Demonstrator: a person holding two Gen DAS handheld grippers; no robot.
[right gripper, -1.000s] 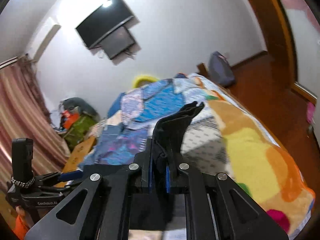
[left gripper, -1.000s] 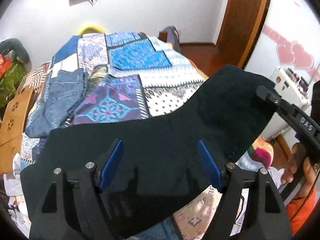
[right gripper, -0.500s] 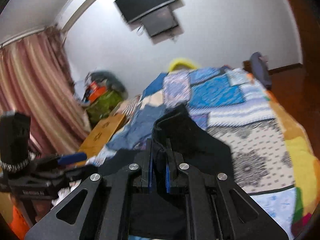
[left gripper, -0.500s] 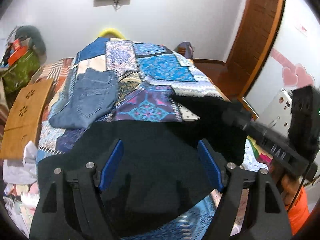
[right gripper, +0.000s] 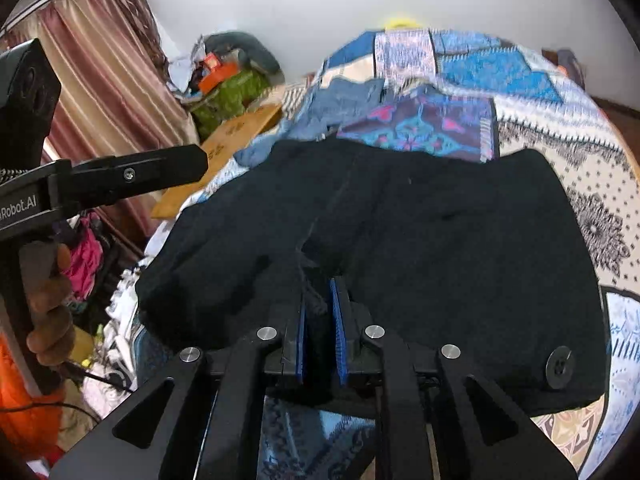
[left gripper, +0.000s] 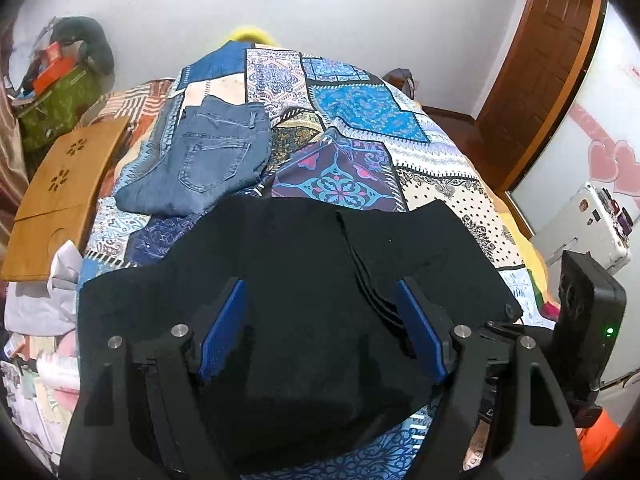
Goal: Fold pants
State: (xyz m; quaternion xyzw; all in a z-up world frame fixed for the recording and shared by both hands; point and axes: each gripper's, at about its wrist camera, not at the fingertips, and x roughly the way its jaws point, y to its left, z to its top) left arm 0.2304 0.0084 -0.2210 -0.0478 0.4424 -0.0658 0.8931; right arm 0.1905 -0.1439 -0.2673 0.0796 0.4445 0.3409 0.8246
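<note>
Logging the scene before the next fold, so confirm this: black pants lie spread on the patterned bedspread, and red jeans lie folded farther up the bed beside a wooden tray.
One detail is wrong: the jeans are blue, not red. The left wrist view shows it. The rest holds: the black pants lie spread on the bedspread, and the jeans lie folded farther up the bed, beside the wooden tray.

You're working over a bed point(left gripper: 432, 168) covered in a patchwork spread of blue, purple and cream panels. The black pants point(left gripper: 304, 264) lie across its near end, with folded blue jeans point(left gripper: 208, 160) just beyond them, toward the left. A wooden lap tray point(left gripper: 64, 188) sits at the bed's left edge (tilted, partly off the spread).
</note>
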